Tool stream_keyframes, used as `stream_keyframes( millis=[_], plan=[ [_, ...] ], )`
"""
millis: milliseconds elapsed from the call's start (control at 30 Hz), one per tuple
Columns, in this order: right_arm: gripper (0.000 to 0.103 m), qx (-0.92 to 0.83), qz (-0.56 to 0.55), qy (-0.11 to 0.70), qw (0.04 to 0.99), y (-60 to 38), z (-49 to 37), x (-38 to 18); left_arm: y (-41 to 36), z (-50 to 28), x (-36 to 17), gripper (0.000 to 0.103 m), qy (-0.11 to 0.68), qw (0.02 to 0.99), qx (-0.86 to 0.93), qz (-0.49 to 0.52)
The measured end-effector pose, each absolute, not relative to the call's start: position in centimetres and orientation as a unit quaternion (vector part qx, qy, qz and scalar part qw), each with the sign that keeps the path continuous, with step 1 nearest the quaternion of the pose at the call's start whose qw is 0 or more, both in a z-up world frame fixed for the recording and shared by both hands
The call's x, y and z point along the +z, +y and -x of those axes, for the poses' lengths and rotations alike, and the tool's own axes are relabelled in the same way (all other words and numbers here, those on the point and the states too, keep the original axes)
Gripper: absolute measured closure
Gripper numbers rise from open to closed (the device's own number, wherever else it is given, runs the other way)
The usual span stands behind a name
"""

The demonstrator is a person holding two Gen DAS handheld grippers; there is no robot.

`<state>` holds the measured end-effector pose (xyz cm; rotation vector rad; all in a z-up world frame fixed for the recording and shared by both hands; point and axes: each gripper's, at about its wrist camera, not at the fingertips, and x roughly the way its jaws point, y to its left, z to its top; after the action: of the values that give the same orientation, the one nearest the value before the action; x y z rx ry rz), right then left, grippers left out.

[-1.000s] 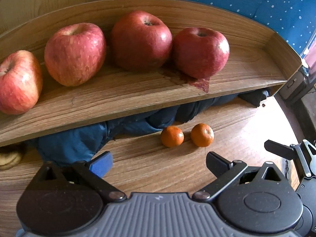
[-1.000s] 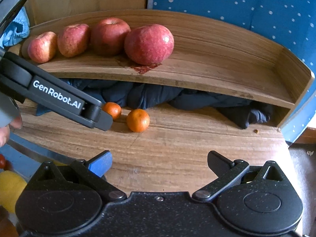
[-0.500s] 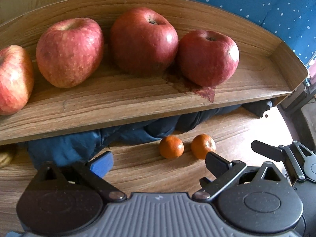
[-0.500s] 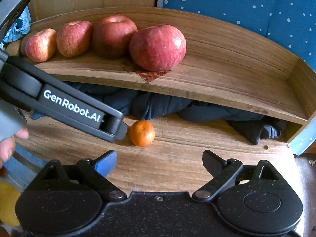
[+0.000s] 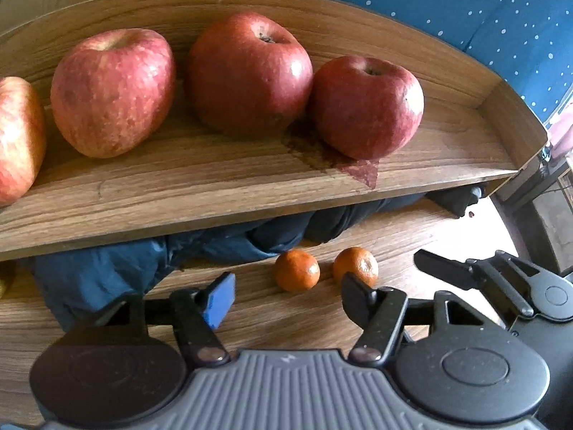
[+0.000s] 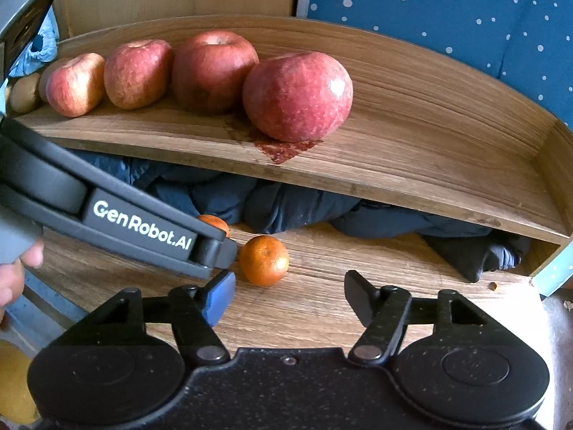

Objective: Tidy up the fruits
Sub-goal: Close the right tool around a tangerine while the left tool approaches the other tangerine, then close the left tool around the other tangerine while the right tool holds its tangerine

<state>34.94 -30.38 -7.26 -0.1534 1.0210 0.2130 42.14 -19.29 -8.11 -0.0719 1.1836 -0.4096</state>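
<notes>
Gaping wide and empty, the left gripper [image 5: 288,292] holds its two fingers, one blue-tipped [image 5: 220,297] and one black, far apart above a wooden table [image 5: 293,319], gripping nothing. Between those fingers, toward twelve o'clock, sit two small mandarins: the left mandarin [image 5: 297,270] and the right mandarin [image 5: 355,266], near each other without clearly touching, the right one just behind the black fingertip. The right gripper [image 6: 288,292] is likewise spread wide and empty; in its own view the right mandarin [image 6: 264,259] rests on the table at about eleven o'clock from the gap, just beside the blue-tipped finger [image 6: 220,295]. The left mandarin [image 6: 215,223] is mostly hidden behind the left gripper's arm, which crosses that view from nine o'clock and carries white lettering reading "GenRobot.AI" [image 6: 142,224]. Both mandarins are bright orange, round and dimpled. Above them, a wooden shelf [image 5: 215,186] carries four red apples in a row: a pale streaked apple [image 6: 74,84] at the far left, a mottled apple [image 5: 112,91], a dark red apple [image 5: 249,71] and a right-end apple [image 5: 367,105] sitting over a reddish stain [image 5: 361,173]. Dark blue cloth [image 5: 107,268] is bunched beneath the shelf, behind the mandarins. Blue fabric with white dots [image 6: 447,18] fills the background toward one o'clock. Part of a hand [image 6: 16,276] shows at nine o'clock in the right view.
</notes>
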Motion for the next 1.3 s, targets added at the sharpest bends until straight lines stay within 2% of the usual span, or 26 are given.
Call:
stream_keyframes(
  millis=[300, 467, 800, 1300],
  plan=[
    [0.052, 0.116, 0.084, 0.486, 0.862, -29.3, -34.9, -7.4, -19.5, -42.7, -8.4, 0.054, 0.557, 0.807, -0.192, 0.039],
    [0.058, 0.119, 0.092, 0.484, 0.862, -28.6, -34.9, -7.5, -19.4, -42.9, -8.4, 0.056, 0.558, 0.806, -0.196, 0.039],
    [0.069, 0.127, 0.099, 0.485, 0.860, -27.6, -33.9, -7.4, -19.2, -43.1, -8.5, 0.071, 0.563, 0.799, -0.207, 0.047],
    [0.070, 0.117, 0.082, 0.489, 0.860, -28.3, -33.3, -7.0, -18.8, -42.5, -8.0, 0.072, 0.563, 0.800, -0.202, 0.039]
  ],
)
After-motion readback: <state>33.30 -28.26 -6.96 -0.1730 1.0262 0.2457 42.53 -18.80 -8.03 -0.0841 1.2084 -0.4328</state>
